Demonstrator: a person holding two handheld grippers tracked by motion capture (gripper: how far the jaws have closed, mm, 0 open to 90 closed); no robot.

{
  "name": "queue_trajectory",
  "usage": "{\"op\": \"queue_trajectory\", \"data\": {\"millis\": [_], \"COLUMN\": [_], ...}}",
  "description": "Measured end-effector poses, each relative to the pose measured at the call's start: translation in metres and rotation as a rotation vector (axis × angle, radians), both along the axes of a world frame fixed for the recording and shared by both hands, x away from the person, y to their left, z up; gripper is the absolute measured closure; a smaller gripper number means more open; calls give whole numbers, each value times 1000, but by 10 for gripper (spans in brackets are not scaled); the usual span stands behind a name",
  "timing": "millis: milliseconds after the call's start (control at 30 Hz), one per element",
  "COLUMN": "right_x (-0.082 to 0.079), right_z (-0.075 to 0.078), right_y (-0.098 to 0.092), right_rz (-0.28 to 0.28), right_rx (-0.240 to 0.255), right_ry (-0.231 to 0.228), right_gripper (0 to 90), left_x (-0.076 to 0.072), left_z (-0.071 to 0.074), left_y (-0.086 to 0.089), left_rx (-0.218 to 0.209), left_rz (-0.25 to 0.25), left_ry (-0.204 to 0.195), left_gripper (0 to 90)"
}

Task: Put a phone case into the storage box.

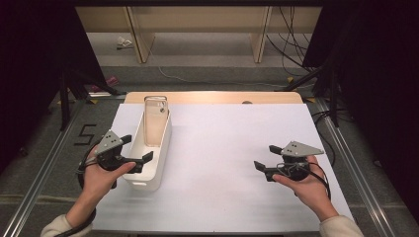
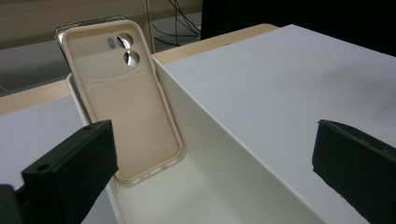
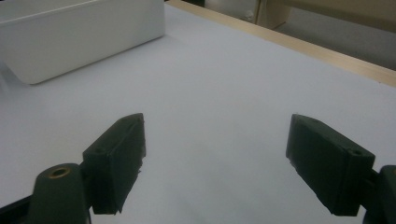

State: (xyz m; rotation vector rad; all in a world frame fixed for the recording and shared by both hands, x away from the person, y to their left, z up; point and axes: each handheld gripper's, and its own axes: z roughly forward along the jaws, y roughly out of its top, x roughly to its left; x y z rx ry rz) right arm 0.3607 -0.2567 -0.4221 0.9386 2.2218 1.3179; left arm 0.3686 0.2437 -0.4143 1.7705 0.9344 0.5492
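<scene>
Your left gripper [image 1: 134, 149] straddles the near wall of the bin [image 1: 159, 170], fingers open and empty, one inside and one outside. The case [image 1: 155, 120] stands propped against the bin's far end, tilted back, so its top edge is free to pinch. Your right gripper [image 1: 265, 158] hovers well apart over the counter [image 1: 222, 197], fingers open, holding nothing.

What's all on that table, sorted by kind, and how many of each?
Phone cases: 1, beige, leaning upright in the bin
Bins: 1, white
Handheld grippers: 2, left and right, both open and holding nothing
Total: 4
</scene>
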Motion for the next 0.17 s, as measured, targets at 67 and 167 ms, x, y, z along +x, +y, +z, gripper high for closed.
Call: {"op": "queue_trajectory", "data": {"millis": [67, 167], "right_x": [0, 0], "right_z": [0, 0], "right_y": [0, 0], "right_rz": [0, 1], "right_rx": [1, 0], "right_ry": [0, 2], "right_gripper": [207, 207], "left_x": [0, 0], "left_z": [0, 0], "left_y": [0, 0], "left_rx": [-2, -2], "left_rz": [0, 1], "left_ry": [0, 1], "left_gripper": [0, 0]}}
